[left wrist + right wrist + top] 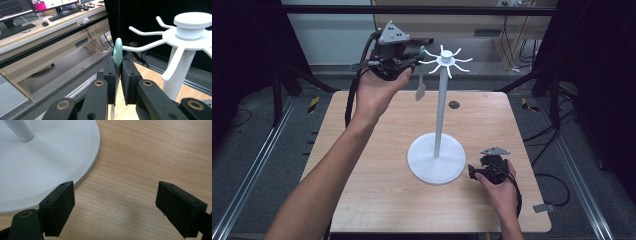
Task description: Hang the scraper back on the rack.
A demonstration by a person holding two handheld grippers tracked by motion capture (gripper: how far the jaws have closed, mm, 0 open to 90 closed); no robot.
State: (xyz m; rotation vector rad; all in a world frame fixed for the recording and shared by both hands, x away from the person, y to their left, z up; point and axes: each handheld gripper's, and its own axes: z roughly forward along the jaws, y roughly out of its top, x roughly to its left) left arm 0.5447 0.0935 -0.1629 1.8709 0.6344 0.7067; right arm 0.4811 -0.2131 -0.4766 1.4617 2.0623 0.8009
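Note:
A white hook stand (440,110) rises from a round base (436,161) in the middle of the wooden table (377,165). Curved hooks (428,61) spread out from its top hub (446,58). Raised at hub height just left of those hooks, my left gripper (414,62) is shut on a utensil (420,90) that has a teal handle and a flat grey blade hanging down. In the left gripper view the teal handle end (117,52) pokes up between the fingers (110,75), close to one hook (140,46). My right gripper (474,172) rests open beside the base rim (87,170), holding nothing.
A small dark round mark (454,104) lies on the table behind the stand. Black frame rails (287,125) flank the table. Behind the table, a desk (37,32) carries monitors and keyboards.

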